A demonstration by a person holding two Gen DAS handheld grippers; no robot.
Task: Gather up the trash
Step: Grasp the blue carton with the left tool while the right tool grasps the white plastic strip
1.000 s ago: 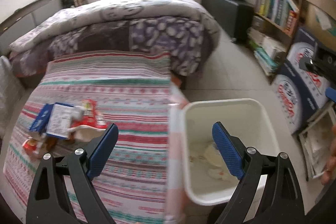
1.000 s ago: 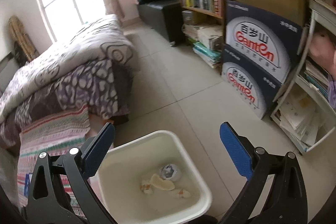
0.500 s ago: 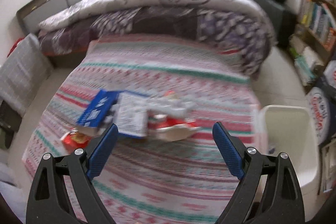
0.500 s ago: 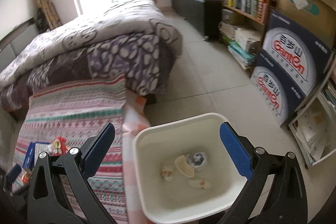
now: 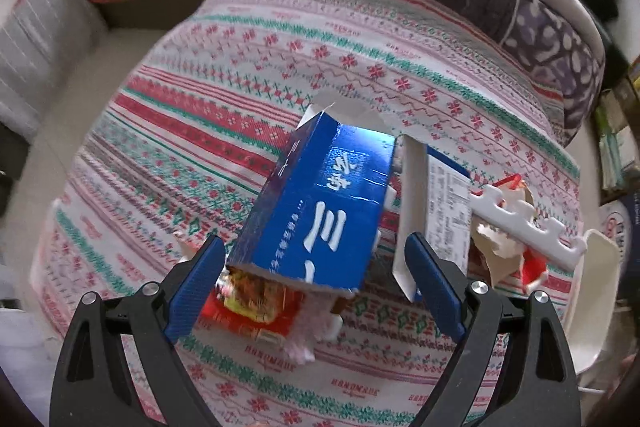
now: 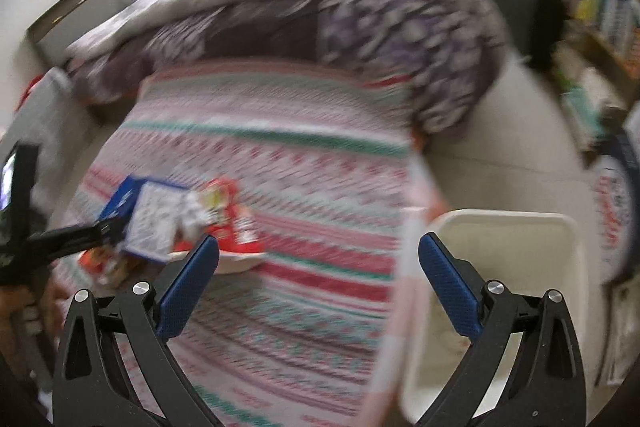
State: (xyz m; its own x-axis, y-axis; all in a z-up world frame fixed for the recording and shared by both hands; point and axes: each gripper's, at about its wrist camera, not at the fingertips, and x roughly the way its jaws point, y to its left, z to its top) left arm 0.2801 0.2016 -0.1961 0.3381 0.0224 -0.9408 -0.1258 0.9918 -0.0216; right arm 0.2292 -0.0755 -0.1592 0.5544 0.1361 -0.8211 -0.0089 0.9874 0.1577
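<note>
The left tool (image 5: 314, 283) hangs wide apart, its blue pads flanking the near end of a blue carton (image 5: 320, 203) that lies on the striped bedspread (image 5: 248, 75); the spread looks chosen to take the carton's width. It holds nothing yet. Under the carton's near end, at six o'clock, sits a red snack wrapper (image 5: 252, 303), and at three o'clock lie a white printed box (image 5: 444, 211) and torn red-and-white packaging (image 5: 516, 227), so the litter is heaped together for picking. The white bin (image 6: 500, 267) stands on the floor against the bed edge, within easy reach for dropping. The right tool (image 6: 318, 281) is also wide and empty, over the bedspread; that view is blurred, so its aim is uncertain.
</note>
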